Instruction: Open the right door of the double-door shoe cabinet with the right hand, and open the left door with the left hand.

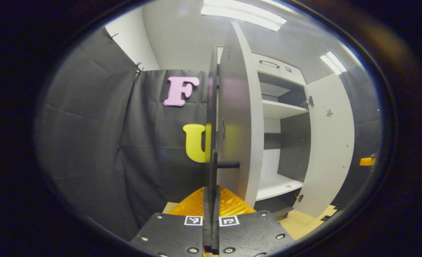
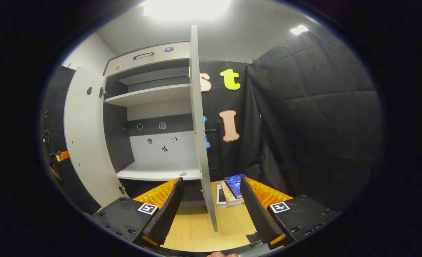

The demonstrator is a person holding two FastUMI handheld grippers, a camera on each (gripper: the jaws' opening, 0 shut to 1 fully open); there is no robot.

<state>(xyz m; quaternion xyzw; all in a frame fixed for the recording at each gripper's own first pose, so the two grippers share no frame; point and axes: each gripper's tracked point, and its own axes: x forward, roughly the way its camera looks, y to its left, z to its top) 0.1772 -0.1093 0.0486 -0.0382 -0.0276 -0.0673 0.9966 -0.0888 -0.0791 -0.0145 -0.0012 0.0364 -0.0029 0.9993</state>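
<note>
Far left in the left gripper view is just the black cloth wall, then the left gripper with its fingers pressed together on the edge of the left door, which stands swung out edge-on with its dark handle poking right. Past it the shoe cabinet sits open, white shelves bare, right door swung wide. In the right gripper view the right gripper hangs with fingers spread apart around that door's edge, not touching, over a light wood floor with a few books stacked near the curtain.
</note>
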